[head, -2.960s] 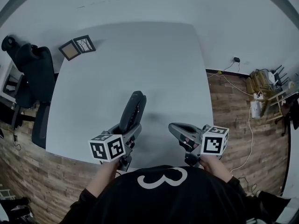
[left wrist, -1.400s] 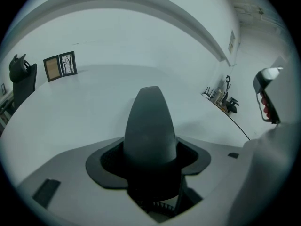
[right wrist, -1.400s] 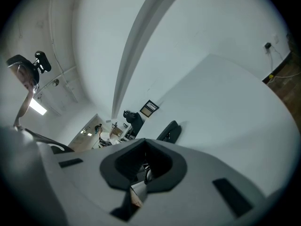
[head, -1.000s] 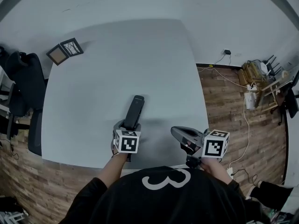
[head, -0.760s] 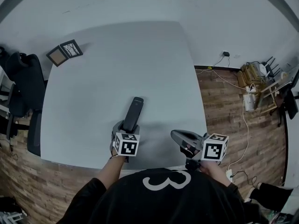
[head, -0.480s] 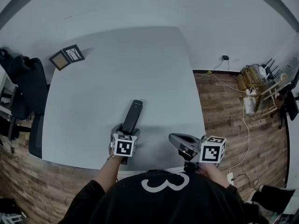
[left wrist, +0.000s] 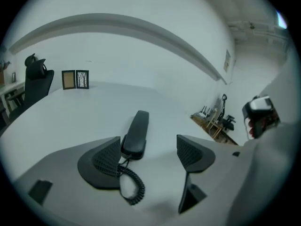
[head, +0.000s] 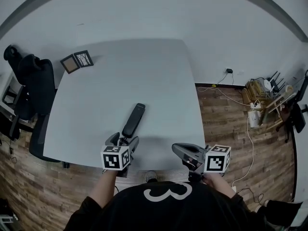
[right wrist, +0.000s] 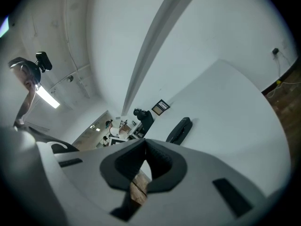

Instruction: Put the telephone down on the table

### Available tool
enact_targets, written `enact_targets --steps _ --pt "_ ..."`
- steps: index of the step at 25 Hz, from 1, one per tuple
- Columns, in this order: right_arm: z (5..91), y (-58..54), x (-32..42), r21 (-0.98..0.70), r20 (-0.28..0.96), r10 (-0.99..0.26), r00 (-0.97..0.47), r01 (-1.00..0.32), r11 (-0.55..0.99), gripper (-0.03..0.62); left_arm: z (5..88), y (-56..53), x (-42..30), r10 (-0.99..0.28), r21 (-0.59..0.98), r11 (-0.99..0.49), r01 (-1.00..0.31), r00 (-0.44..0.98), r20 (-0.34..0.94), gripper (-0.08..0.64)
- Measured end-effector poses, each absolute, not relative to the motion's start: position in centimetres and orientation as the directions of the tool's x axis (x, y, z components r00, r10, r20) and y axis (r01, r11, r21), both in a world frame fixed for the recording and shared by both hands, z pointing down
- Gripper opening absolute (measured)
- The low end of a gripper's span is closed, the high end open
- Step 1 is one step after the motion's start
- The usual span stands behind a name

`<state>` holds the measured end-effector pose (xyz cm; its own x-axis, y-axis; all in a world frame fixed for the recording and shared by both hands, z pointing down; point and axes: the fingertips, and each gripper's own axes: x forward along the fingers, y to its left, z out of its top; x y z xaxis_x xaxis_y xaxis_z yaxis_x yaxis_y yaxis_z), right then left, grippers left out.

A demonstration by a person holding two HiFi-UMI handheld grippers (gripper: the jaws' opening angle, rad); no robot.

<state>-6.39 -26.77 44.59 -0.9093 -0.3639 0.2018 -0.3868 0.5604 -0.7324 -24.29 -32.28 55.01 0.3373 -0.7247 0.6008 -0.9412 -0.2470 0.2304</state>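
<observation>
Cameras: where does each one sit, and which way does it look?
Head view: on the person's head, looking steeply down at the table and telephone; both forearms, the left tool and right tool show.
Left gripper view: rides the left tool, looking along its open jaws, which have just been opening; the telephone's cord lies between them, ungripped.
Right gripper view: rides the right tool, looking past its shut jaws across the table.
Shared: all three show the telephone lying on the table.

Near end of the telephone tucks behind one pad of the left gripper, and the coiled cord starts out of sight there too. From the head view that cord is too small to follow. Contents of the two picture frames: too small to tell.
</observation>
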Motion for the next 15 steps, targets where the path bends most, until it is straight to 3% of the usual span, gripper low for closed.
enact_targets --steps 4,9,15 --pt "42.8 -23.9 -5.7 -0.701 0.175 -0.342 -0.923 -0.361 0.615 0.009 48.8 -28.3 -20.9 -0.738 0.362 -0.320 -0.876 0.470 0.484 0.354" --pt "40.9 -20.3 -4.8 -0.677 0.138 -0.336 -0.932 -0.336 0.654 0.009 40.7 -22.8 -16.7 -0.756 0.473 -0.455 -0.754 0.608 0.242 0.050" --pt "38.6 -15.9 -2.9 -0.653 0.066 -0.355 -0.932 -0.309 0.691 0.009 36.9 -15.7 -11.5 -0.678 0.468 -0.580 -0.666 0.714 0.175 0.012"
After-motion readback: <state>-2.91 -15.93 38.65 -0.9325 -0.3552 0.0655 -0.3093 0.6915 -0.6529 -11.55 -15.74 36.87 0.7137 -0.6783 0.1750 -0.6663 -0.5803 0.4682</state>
